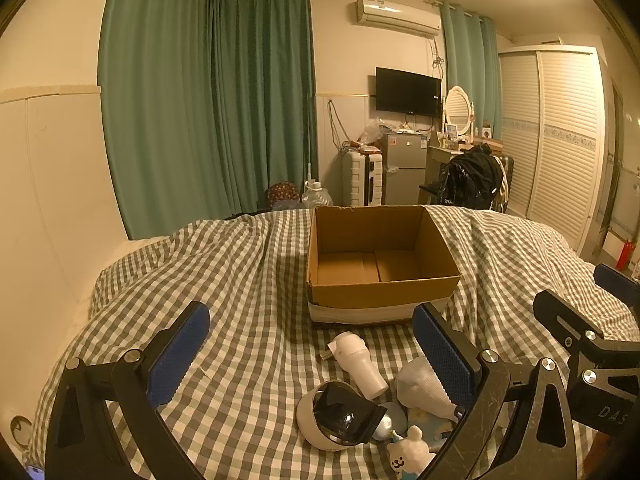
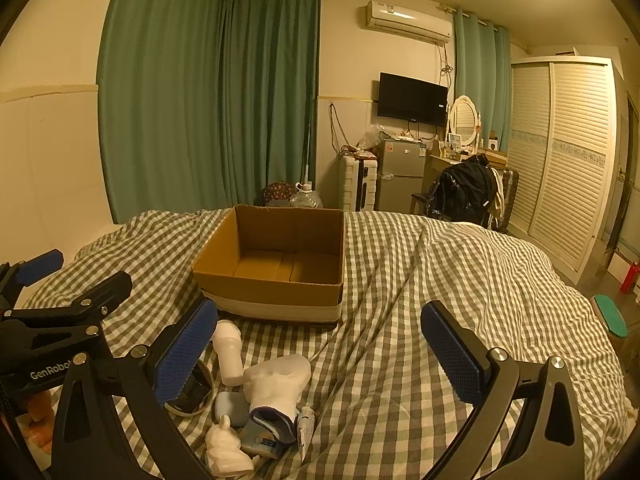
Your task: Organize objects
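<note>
An empty open cardboard box (image 1: 380, 252) (image 2: 276, 264) sits on the checked bedspread (image 1: 248, 280). In front of it lies a small heap: a white plug-in device (image 1: 358, 364) (image 2: 228, 354), a round white camera with a black face (image 1: 336, 416), a white sock (image 2: 278, 380) (image 1: 420, 386), a small grey-blue case (image 2: 232, 408), a white bear figure (image 1: 408, 454) (image 2: 226, 454) and a small tube (image 2: 306, 426). My left gripper (image 1: 316, 354) is open above the heap. My right gripper (image 2: 320, 356) is open to the right of the heap, empty.
The bed runs to green curtains (image 1: 208, 112) at the back. Beyond its far edge stand a suitcase (image 1: 362, 178), a small fridge (image 1: 404, 168), a chair with dark clothes (image 1: 470, 178) and a louvred wardrobe (image 1: 560, 140). A green object (image 2: 610, 316) lies off the bed's right edge.
</note>
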A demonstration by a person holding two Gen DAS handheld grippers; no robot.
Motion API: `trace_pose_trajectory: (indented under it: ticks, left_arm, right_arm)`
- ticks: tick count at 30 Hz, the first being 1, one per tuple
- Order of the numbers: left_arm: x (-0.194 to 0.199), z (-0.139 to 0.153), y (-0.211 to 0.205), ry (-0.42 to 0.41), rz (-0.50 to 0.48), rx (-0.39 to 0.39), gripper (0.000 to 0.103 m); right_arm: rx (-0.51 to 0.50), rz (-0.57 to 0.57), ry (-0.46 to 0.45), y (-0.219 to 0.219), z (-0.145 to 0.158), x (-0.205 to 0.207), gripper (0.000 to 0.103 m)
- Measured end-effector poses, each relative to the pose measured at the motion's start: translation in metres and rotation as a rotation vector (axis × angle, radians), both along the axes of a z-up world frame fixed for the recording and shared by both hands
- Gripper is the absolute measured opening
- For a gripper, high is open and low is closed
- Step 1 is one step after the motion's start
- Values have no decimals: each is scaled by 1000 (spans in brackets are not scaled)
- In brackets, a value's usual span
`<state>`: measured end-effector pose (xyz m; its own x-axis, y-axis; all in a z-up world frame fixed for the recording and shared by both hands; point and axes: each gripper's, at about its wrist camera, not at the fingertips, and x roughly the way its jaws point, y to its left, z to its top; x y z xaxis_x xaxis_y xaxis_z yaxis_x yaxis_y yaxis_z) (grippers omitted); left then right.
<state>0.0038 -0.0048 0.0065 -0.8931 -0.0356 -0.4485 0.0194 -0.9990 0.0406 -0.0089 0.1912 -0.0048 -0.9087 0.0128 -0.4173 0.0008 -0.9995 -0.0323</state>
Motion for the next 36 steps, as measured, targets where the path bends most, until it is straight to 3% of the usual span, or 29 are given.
trace_pose_trajectory:
  ticks: [12,23,32,36]
  left_arm:
    - [-10,-21,0,-84,16,-41,103]
    - [-37,-71,-3,-238,2,-38,103]
    - [-44,-122,10,-374,-102,-91,103]
    - [-46,-128,19,-389,-150,-121,103]
  right_arm:
    - [4,11,-65,5,-11,-9,101]
    - [-1,38,-247,6,-60,-44,99]
    - [33,78,-394,-3,-99,-62,94]
    - [21,89,-438,-2,-108,-69,84]
